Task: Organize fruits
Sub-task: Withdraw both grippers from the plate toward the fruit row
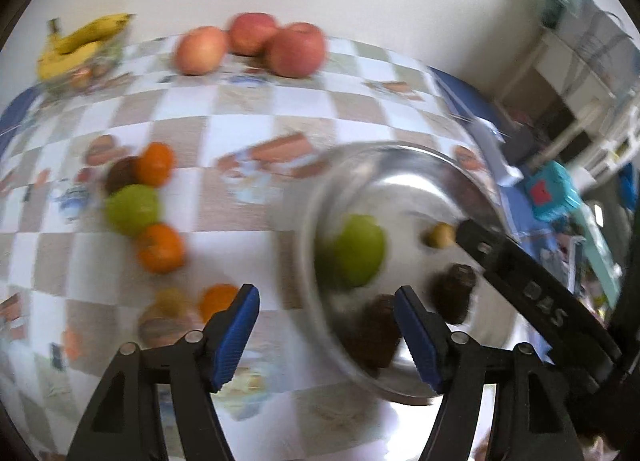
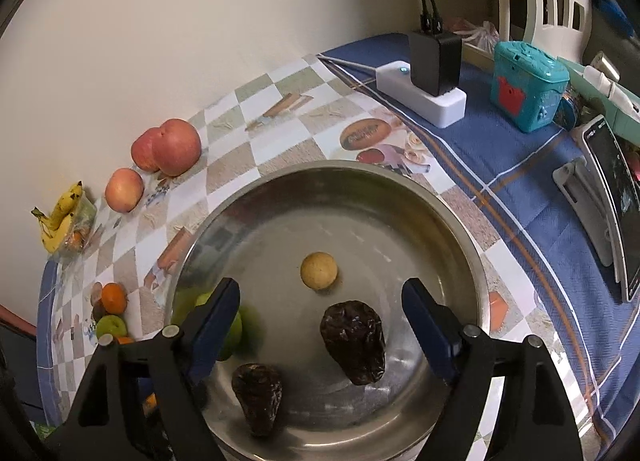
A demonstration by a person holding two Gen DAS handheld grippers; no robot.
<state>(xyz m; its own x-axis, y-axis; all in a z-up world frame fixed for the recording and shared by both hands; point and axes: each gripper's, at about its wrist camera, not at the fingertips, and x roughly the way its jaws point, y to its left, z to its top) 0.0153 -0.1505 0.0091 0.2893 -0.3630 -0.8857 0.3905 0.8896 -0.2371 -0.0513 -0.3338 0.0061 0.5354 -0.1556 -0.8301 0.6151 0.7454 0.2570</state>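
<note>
Both my grippers are hovering over the steel bowl, jaws apart, nothing between them.

Right gripper is pointing down into the bowl, pads wide and clear of everything. Inside the bowl I'm seeing a small tan round fruit near the middle, a dark wrinkled fruit just below it, a second dark wrinkled fruit nearer my left finger, and a green apple partly hidden behind that finger, sitting by the bowl's left wall. None of them are touching each other.

Left gripper is hanging over the bowl's left rim, jaws spread, empty. The left wrist view is blurring badly, so detail is poor.

Still lying on the bench, outside the bowl: another green fruit with an orange above it and a second orange below it, a dark fruit tucked beside the top orange, and a third orange just behind my left finger. Three red apples are sitting by the wall, two of them touching. A banana bunch is resting on a clear container at the far left corner.

Off the checkered cloth, on the blue one: white power strip with a black charger plugged in, and a teal box beside it.
</note>
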